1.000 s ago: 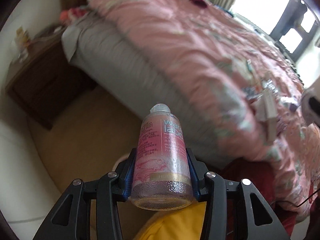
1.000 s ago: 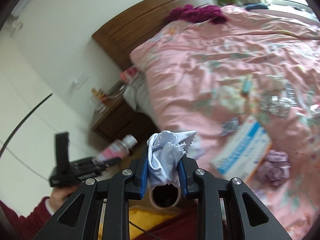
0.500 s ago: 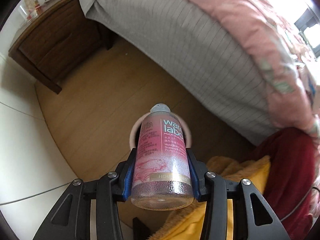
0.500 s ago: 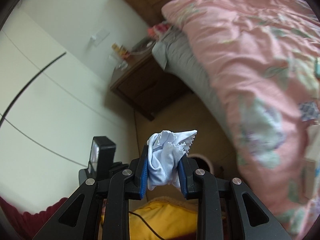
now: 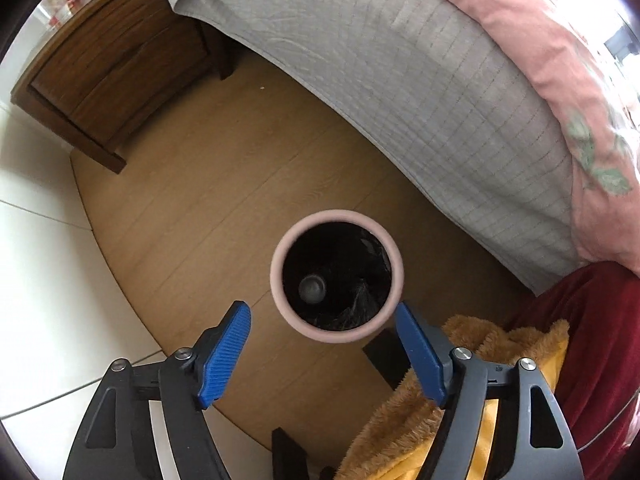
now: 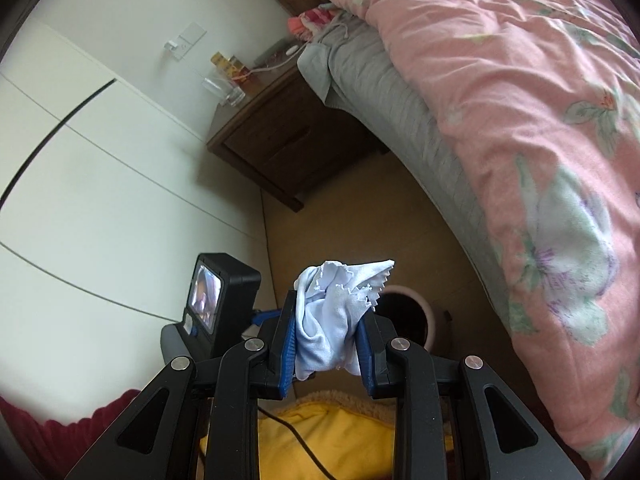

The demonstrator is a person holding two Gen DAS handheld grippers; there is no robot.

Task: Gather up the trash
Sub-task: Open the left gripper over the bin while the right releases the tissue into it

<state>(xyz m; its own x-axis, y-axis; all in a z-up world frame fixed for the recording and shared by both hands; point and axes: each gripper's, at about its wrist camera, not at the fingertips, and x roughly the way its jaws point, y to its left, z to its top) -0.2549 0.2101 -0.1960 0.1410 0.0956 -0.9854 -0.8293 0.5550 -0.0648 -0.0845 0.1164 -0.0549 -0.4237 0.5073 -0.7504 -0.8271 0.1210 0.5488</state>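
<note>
- Left wrist view: the left claw (image 5: 322,354) hung straight above the bin (image 5: 280,292), its jaws having just opened wide with nothing between them.
- A bottle (image 5: 312,289) stood deep inside the bin, cap up, against the dark liner.
- The bin stood on the wood floor (image 5: 208,200), near the bed (image 5: 420,92) and well apart from the nightstand (image 5: 116,72).
- A yellow blanket (image 5: 404,420) lay just beside the bin, on the side away from the nightstand.
- Right wrist view: the right claw (image 6: 326,334) was clamped on a crumpled pale blue cloth (image 6: 332,320), whose ragged edge stuck out past the tips.
- Beyond the cloth, only part of the bin's rim (image 6: 428,312) showed; the left claw's body and screen (image 6: 216,300) sat just beside the bin, on the side away from the bed.
- Risk, as I judge it: the right claw pointed at a slant and not clearly over the bin's mouth, so a release now could drop the cloth onto the floor or the blanket.
- A light cloth may also cling to the ribbed pads or drape on the rim instead of falling in.
- With both claws crowding the bin, they could knock together or tip it.
</note>
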